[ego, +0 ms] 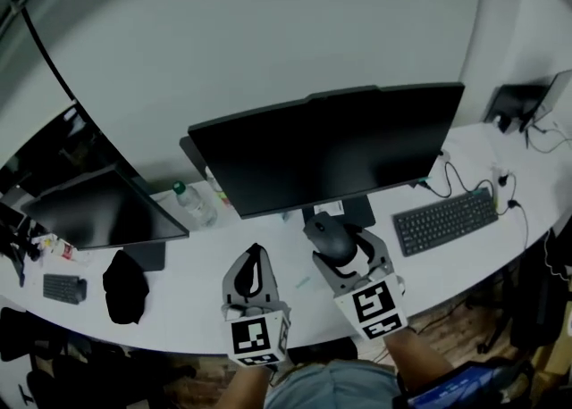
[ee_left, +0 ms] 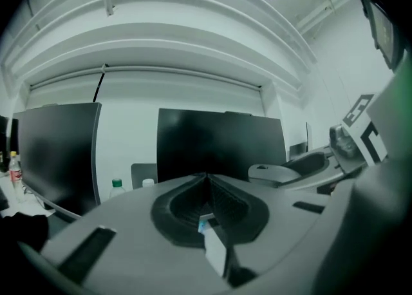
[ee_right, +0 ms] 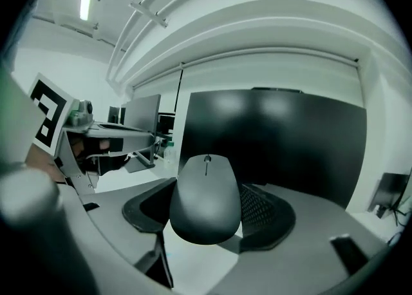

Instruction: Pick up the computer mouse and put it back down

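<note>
right gripper (ego: 334,248): fingers spread wide, pressed on both sides of computer mouse (ee_right: 206,197). mouse held off worktop (ego: 179,313), nose toward monitor (ego: 331,144), just in front of monitor base. left gripper (ego: 255,260): fingers together, nothing between them, level beside right gripper, above worktop. keyboard (ego: 445,218) lies well right of mouse.

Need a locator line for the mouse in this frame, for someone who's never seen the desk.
Find the wide black monitor midway along the white desk. Just in front of its stand, the right gripper is shut on a dark grey oval computer mouse. Nothing else is held: the left gripper beside it is shut and empty.
</note>
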{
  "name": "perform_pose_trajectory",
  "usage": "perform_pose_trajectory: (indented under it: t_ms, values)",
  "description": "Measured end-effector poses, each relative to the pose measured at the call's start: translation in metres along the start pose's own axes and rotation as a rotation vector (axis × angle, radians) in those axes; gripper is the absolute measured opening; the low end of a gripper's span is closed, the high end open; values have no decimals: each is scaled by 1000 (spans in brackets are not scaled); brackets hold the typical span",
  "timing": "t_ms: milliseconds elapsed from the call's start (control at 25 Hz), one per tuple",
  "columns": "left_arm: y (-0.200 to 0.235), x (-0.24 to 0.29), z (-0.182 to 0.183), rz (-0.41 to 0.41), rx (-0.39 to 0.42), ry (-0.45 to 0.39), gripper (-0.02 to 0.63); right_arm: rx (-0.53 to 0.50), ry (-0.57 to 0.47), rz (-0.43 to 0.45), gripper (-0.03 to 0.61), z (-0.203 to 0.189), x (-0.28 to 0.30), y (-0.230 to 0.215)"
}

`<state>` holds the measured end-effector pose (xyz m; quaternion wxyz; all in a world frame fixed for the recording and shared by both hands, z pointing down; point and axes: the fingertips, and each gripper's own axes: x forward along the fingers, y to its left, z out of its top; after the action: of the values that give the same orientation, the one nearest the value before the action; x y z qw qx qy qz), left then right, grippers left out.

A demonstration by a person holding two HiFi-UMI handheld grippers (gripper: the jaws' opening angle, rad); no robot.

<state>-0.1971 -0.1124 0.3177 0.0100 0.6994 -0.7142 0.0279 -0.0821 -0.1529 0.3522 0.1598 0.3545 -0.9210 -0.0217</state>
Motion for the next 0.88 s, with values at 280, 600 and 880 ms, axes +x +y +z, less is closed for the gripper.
perform_pose_trajectory:
  t_ms: [280,600,880]
  values:
    - [-23,9,21,-55,-7,-51,8,-42,-47,-79,302,23,-25,-24]
    - [-40,14,21,-101,-1,-71,8,-49,-43,-124,302,22,-39,-38]
    - [-49,19,17,-116,-6,-57,8,-40,-22,-148,302,13,-46,-48]
